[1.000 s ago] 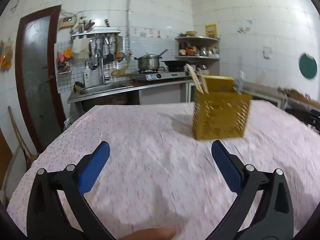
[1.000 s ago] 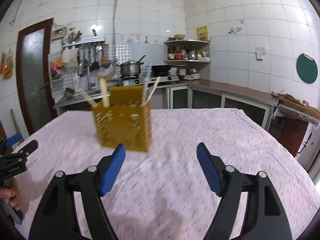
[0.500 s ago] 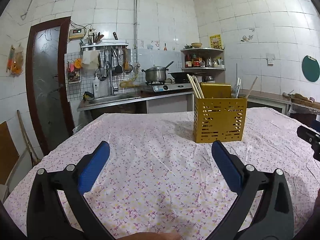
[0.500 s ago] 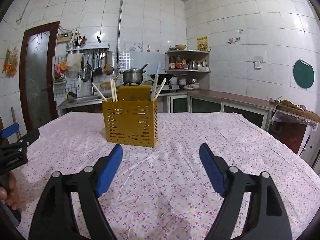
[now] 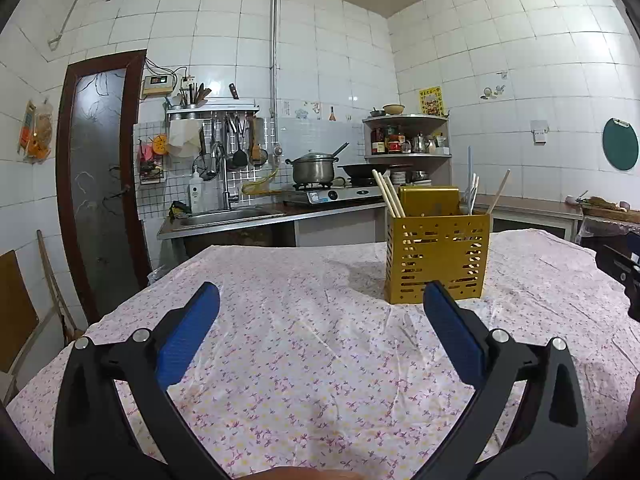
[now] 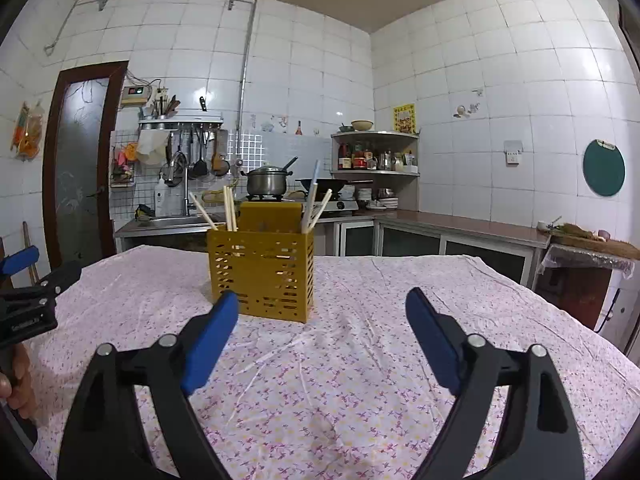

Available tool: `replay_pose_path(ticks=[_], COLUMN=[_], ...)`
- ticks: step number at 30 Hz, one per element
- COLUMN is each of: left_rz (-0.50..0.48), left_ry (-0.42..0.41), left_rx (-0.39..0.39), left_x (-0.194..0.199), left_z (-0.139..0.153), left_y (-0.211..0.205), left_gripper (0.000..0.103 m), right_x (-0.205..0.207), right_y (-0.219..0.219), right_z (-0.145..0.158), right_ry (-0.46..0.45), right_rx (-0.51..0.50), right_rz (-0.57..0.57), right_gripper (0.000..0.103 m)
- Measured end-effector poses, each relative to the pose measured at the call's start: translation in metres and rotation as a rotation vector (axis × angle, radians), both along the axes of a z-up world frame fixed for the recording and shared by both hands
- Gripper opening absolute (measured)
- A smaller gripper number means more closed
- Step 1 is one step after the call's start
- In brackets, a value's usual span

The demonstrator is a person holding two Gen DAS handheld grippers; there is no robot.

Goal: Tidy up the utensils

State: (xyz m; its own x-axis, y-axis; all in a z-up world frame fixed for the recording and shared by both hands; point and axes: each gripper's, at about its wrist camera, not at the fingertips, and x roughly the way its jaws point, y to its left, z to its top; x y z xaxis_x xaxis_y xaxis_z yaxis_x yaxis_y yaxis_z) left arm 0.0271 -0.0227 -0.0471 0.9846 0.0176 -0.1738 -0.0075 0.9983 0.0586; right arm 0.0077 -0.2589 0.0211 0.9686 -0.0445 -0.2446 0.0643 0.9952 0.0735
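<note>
A yellow slotted utensil holder (image 5: 437, 255) stands upright on the table covered by a floral cloth (image 5: 304, 344); it also shows in the right wrist view (image 6: 262, 274). Chopsticks (image 5: 386, 199) lean in its left part and pale utensils (image 5: 472, 192) in its right part. My left gripper (image 5: 320, 312) is open and empty, short of the holder and to its left. My right gripper (image 6: 322, 320) is open and empty, just in front of the holder. The left gripper's body (image 6: 28, 304) shows at the left edge of the right wrist view.
A counter with sink (image 5: 228, 216), stove and pot (image 5: 314, 168) runs behind the table. A corner shelf (image 6: 376, 152) holds jars. A dark door (image 5: 100, 168) is at the left. A side table (image 6: 592, 248) stands at the right.
Both views have steadied and tilted up a little; the holder now sits level and sharp. Both grippers stay open and empty.
</note>
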Motion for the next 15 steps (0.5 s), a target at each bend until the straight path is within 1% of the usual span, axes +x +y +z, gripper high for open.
replay_pose_path(ticks=[2,5,6,8,10,13,15], left_rz=[0.012,0.014,0.013,0.007,-0.002,-0.004,-0.011], left_ry=[0.002,0.012,0.009,-0.002,-0.009,-0.006,0.008], left_rx=[-0.025,-0.047,-0.045,-0.033,-0.033,-0.048,-0.056], left_x=[0.000,0.002,0.001,-0.001,-0.002,-0.001,0.002], left_z=[-0.001,-0.001,-0.001,-0.001,-0.001,-0.002,-0.003], left_y=[0.006,0.010,0.009,0.005,0.003,0.004,0.005], left_gripper=[0.098,0.098,0.098,0.098,0.098,0.098,0.098], right_x=[-0.002,-0.011,-0.013,-0.012,-0.011,-0.014,-0.013], right_y=[0.001,-0.005,-0.007,-0.009,-0.005,-0.003,-0.003], right_z=[0.000,0.001,0.001,-0.002,-0.004,-0.002,-0.002], right_ry=[-0.004,-0.034,-0.038,-0.012,0.013,-0.003,0.002], right_rx=[0.000,0.032,0.046,0.067,0.050,0.038,0.035], right_rz=[0.000,-0.010,-0.012,-0.013,-0.034,-0.032,-0.030], right_gripper=[0.088,0.090,0.092,0.093,0.094,0.094,0.094])
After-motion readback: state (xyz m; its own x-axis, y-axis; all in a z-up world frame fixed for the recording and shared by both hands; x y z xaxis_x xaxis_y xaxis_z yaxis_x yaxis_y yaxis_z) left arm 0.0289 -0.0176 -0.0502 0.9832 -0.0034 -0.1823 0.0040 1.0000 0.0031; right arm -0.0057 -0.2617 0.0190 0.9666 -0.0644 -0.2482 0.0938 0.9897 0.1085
